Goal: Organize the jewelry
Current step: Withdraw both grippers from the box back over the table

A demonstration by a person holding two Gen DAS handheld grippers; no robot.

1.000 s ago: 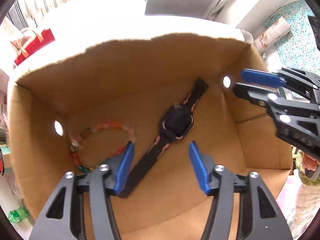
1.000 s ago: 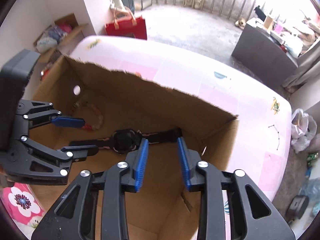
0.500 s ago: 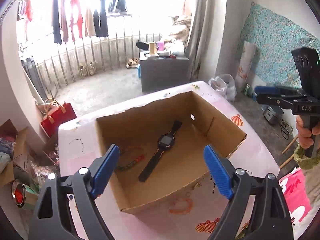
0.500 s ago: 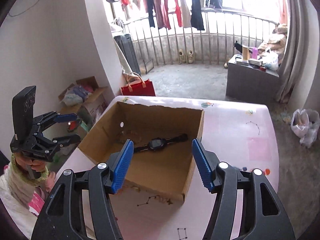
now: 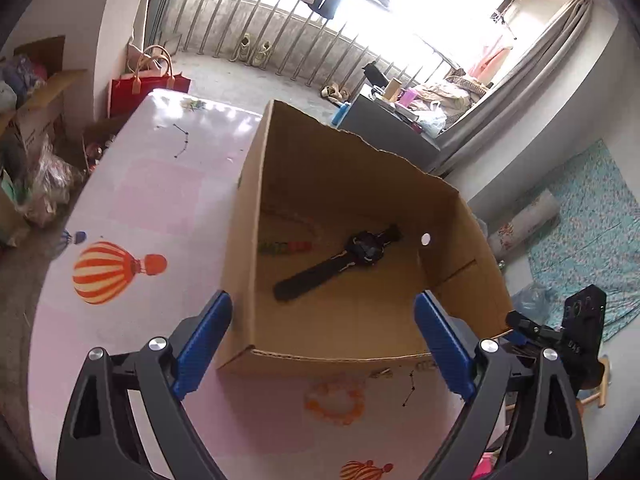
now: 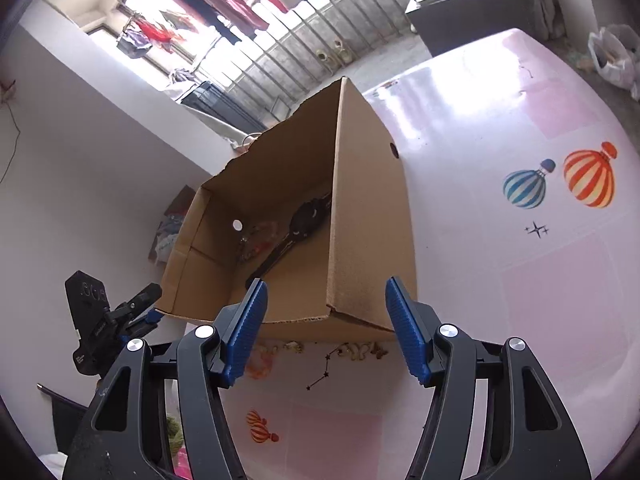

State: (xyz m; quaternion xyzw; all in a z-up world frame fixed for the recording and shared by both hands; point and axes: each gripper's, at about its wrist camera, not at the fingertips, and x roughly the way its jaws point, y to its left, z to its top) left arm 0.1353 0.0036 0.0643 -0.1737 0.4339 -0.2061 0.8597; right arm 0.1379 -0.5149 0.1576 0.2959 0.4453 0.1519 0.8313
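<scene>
My box [image 5: 352,332] holds watch [image 5: 362,250] and bracelet [image 5: 286,247]; jewelry [image 5: 336,402] remains on worktop [image 5: 152,200]. Left gripper [image 5: 320,348] opening, empty; right gripper [image 6: 326,334] wide, empty.

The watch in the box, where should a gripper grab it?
Probably the round black case in the middle of the watch, coming straight down from above. It lies flat on the floor of the cardboard box, whose tall walls block the sides, and the thin strap gives little to pinch.
</scene>
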